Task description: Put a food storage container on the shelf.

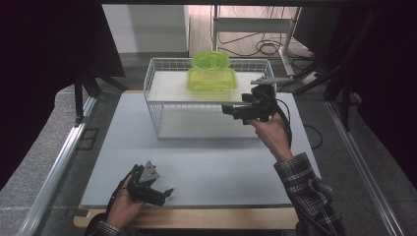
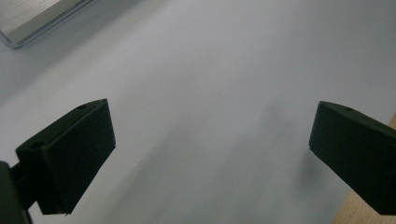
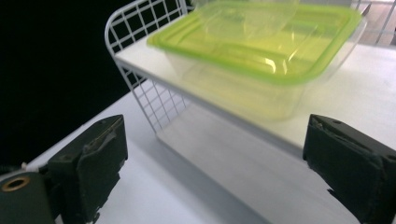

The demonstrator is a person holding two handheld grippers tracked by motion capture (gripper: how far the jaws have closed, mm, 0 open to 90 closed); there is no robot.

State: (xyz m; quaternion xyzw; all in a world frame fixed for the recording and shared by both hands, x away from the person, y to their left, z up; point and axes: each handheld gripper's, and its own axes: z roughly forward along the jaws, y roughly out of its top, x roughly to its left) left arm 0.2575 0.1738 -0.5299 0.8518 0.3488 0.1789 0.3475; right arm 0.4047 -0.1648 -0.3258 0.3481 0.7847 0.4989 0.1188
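the rectangular green-lidded container [image 1: 211,79] sat on the upper shelf of the white wire rack [image 1: 156,105], a round green container [image 1: 211,60] stacked on it. the right gripper [image 1: 235,110] hung just beside the rack's front, jaws apart and empty. the left gripper [image 1: 164,194] rested low over the table [image 1: 196,167], jaws wide apart, empty.

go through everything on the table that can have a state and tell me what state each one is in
Rectangular container: green lid on, sitting on the rack's upper shelf.
Round container: stacked on the rectangular container's lid; whether it is lidded is unclear.
Wire rack: upright on the table; what shows of its lower level is bare.
Left gripper: jaws open, nothing between them.
Right gripper: jaws open, holding nothing, in front of the rack.
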